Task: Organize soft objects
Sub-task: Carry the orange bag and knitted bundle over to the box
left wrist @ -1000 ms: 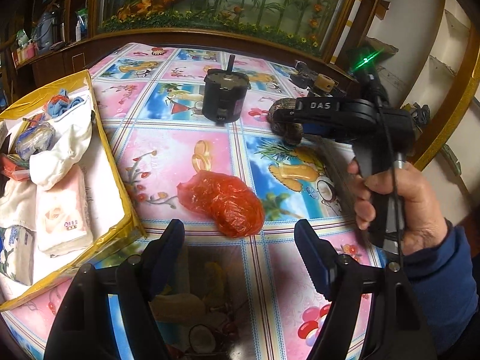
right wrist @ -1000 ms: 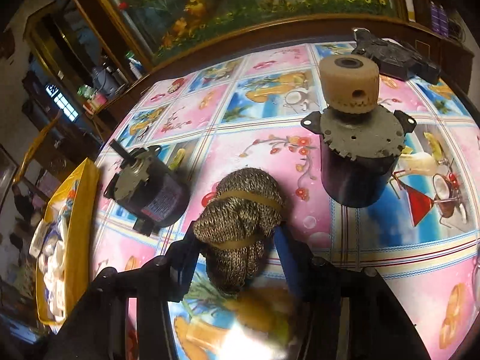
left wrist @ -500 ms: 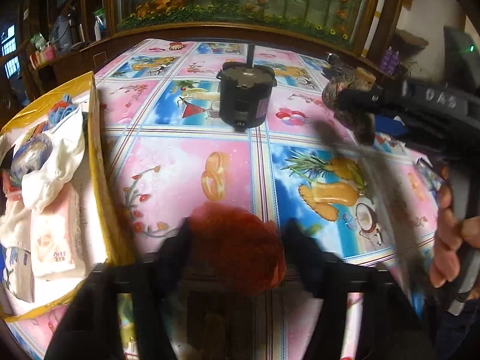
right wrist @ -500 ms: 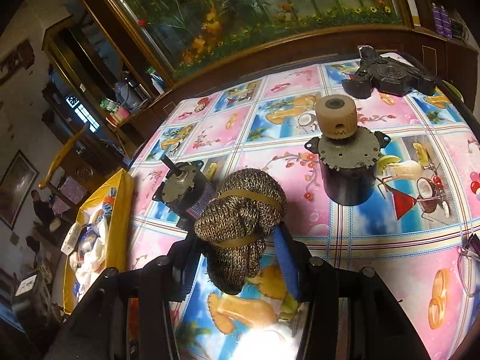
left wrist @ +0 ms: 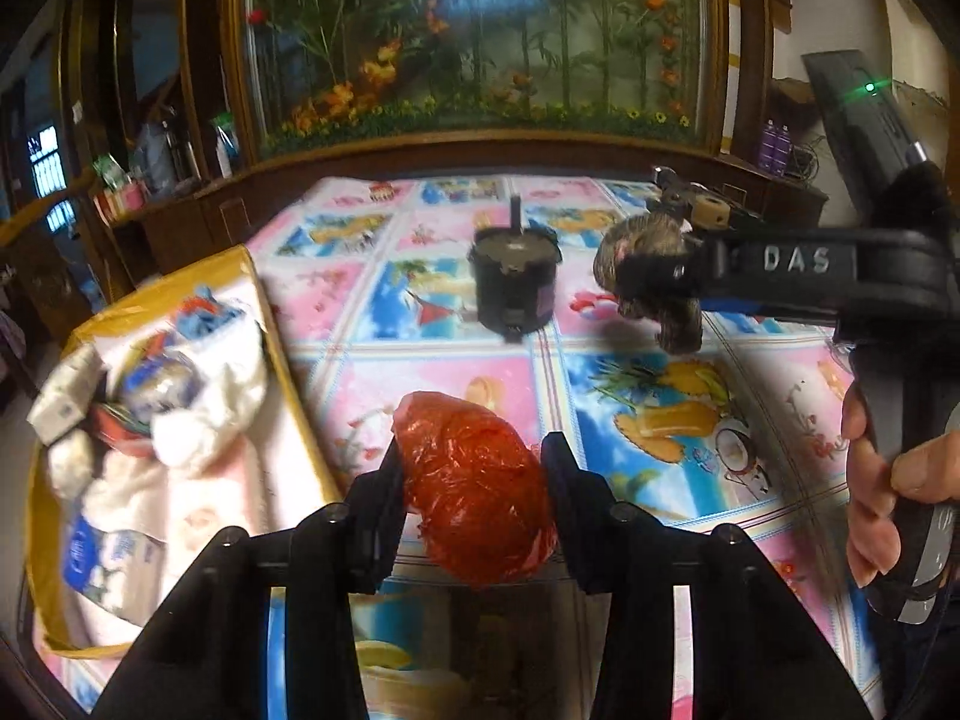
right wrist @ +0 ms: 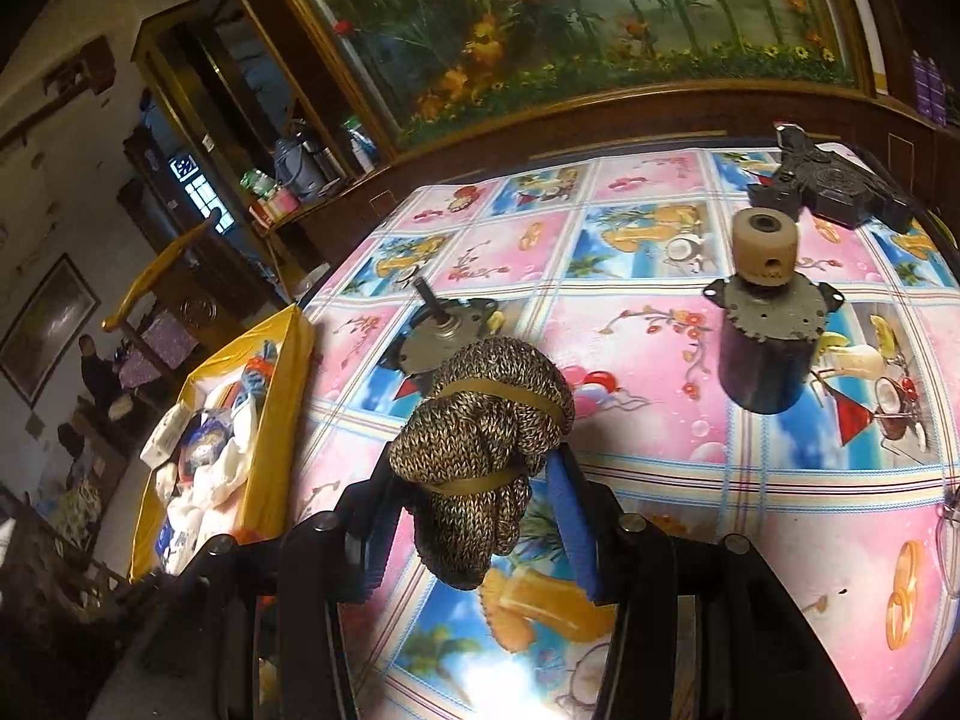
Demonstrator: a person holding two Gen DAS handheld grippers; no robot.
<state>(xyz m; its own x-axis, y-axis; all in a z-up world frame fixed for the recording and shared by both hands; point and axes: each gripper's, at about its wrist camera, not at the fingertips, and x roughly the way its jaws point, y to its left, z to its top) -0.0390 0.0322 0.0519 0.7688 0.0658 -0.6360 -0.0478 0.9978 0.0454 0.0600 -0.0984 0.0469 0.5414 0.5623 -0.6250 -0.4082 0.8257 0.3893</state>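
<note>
My left claw [left wrist: 471,480] is clamped on the red bag [left wrist: 477,489], lifted above the table [left wrist: 660,420] beside the yellow box [left wrist: 288,360] of soft things. My right claw [right wrist: 474,480] grips the knitted bundle [right wrist: 480,438], raised near a black motor [left wrist: 516,285]. I read "DAS" on the right claw's side.

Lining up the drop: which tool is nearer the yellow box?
Left. The left tool, holding the red bag, sits beside the yellow box; the right tool is farther.
</note>
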